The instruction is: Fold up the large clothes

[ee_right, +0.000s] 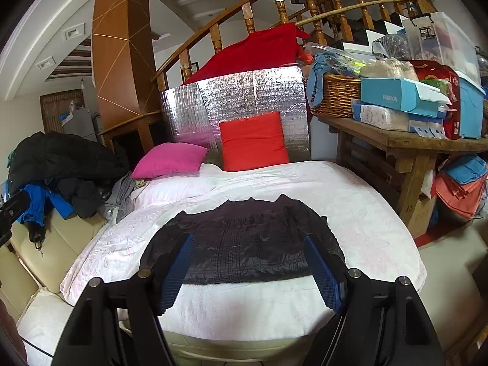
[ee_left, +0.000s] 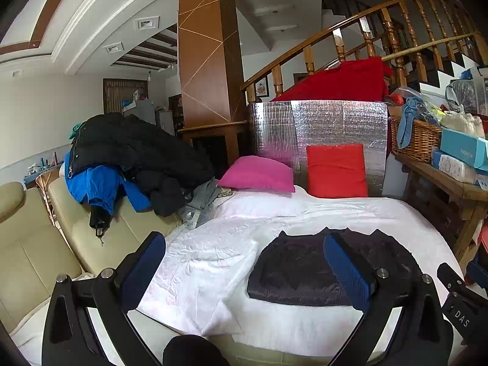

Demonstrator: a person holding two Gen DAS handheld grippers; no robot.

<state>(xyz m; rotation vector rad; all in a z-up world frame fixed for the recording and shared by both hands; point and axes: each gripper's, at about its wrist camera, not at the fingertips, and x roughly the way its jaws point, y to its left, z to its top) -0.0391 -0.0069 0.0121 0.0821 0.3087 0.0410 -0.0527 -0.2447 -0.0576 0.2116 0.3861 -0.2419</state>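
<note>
Tools both hang released: left tool [ee_left: 244, 262], right tool [ee_right: 248, 262], fingers spread, gripping nothing. Just ahead of the right tool, the dark quilted folded garment [ee_right: 241, 241] lies on the white quilted bed cover [ee_right: 350, 201]. Slippery fabric risks sliding apart; a deep pinch could snag the cover too.

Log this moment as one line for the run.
left gripper: open, empty | right gripper: open, empty | dark garment: folded on white bedspread | clothes pile: waiting
</note>
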